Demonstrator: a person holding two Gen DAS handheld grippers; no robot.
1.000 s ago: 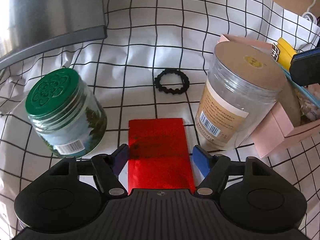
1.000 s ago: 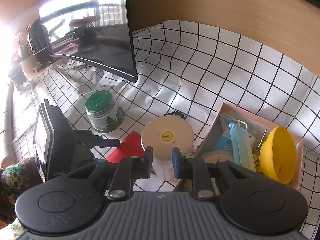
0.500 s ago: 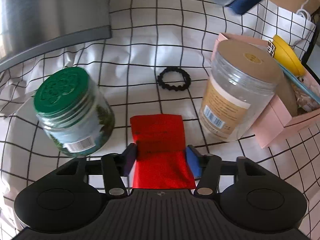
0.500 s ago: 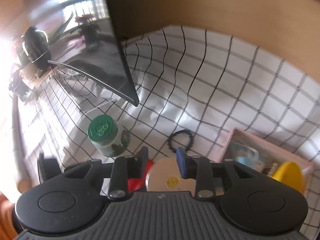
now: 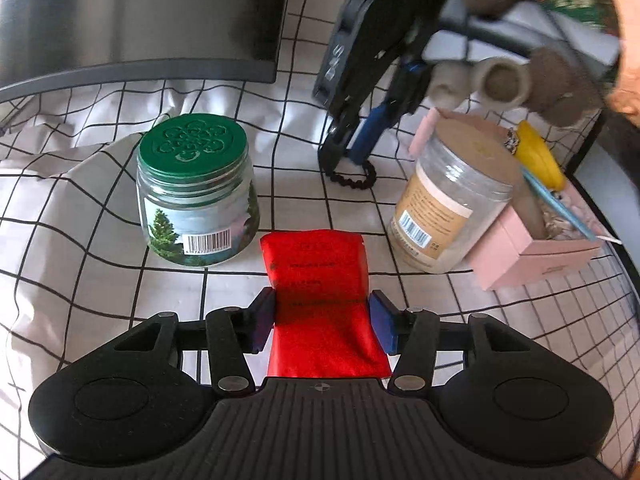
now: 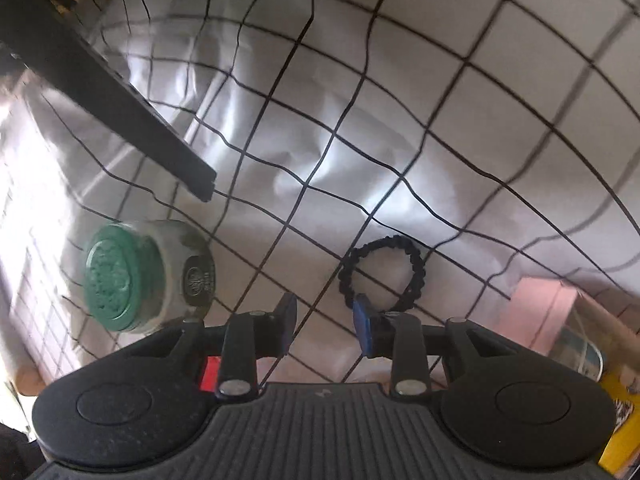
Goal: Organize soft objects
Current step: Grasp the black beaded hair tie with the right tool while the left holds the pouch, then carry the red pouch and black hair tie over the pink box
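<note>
A red soft pouch [image 5: 320, 276] lies on the checked cloth, and my left gripper [image 5: 322, 314] is shut on it, its pads pressing both long edges. A black coiled hair tie [image 5: 352, 181] lies further back. My right gripper [image 5: 350, 152], held by a gloved hand [image 5: 520, 40], points steeply down at it. In the right wrist view the hair tie [image 6: 384, 240] lies just beyond the right fingertip [image 6: 362, 312], which overlaps its near edge. The right gripper [image 6: 325, 314] is closing, with only cloth between its jaws.
A green-lidded glass jar [image 5: 196, 196] stands left of the pouch and a tan-lidded jar [image 5: 452, 204] right of it. A pink box [image 5: 532, 256] with a yellow item [image 5: 538, 154] and other things sits at the far right. A dark monitor [image 5: 140, 20] stands behind.
My left jaws narrowed from wide apart onto the red pouch. The right gripper swung over the tan-lidded jar, tilted downward and dropped to the hair tie, its jaws slightly wider than before.
</note>
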